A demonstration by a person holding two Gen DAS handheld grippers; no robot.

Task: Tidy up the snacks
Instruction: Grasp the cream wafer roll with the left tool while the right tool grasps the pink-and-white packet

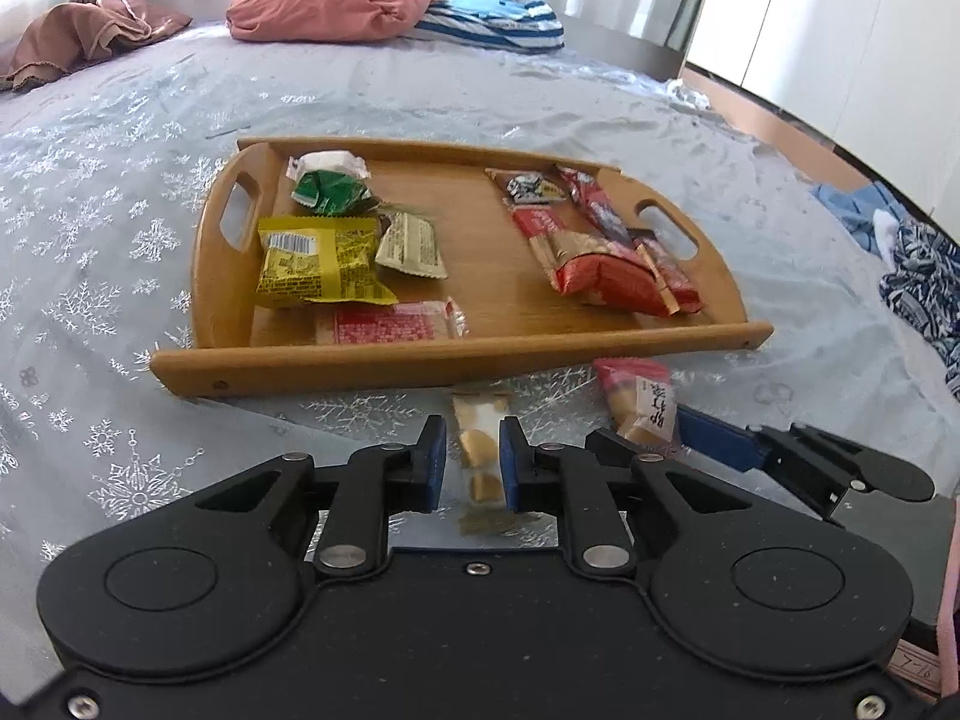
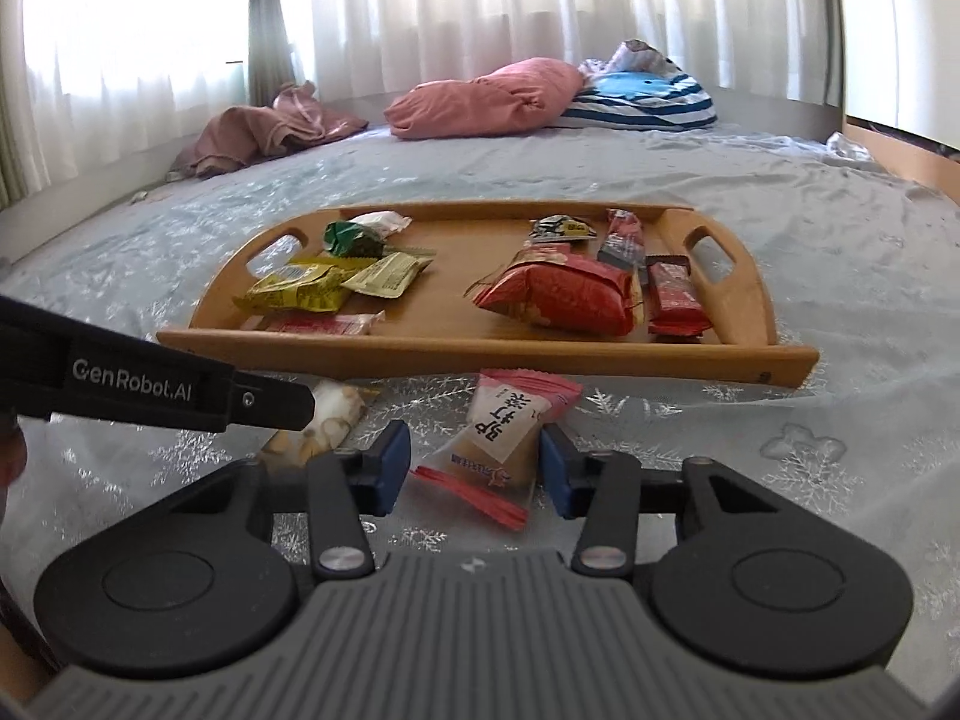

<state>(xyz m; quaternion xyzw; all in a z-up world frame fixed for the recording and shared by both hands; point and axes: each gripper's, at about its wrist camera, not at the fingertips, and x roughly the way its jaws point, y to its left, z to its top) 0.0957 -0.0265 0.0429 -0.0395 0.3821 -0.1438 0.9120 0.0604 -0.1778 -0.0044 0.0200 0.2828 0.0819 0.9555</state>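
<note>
A: Looking along the left gripper [image 1: 473, 465], its blue pads are pinching a clear-wrapped biscuit packet [image 1: 480, 450], nearly closed on it. The packet is lying on the snowflake bedspread [image 1: 120, 240], just short of the wooden tray [image 1: 456, 354] and its near rail.

B: Is there room inside?

A: A bare strip is running down the tray's middle, between the yellow packet [image 1: 312, 267] and the red pile [image 1: 606, 264].

B: And the right view?

A: The right gripper [image 2: 474, 468] is straddling a pink-edged packet [image 2: 504, 432], partly open; I cannot tell whether the pads are touching it. It is lying before the rail, with the left gripper just beside.
</note>
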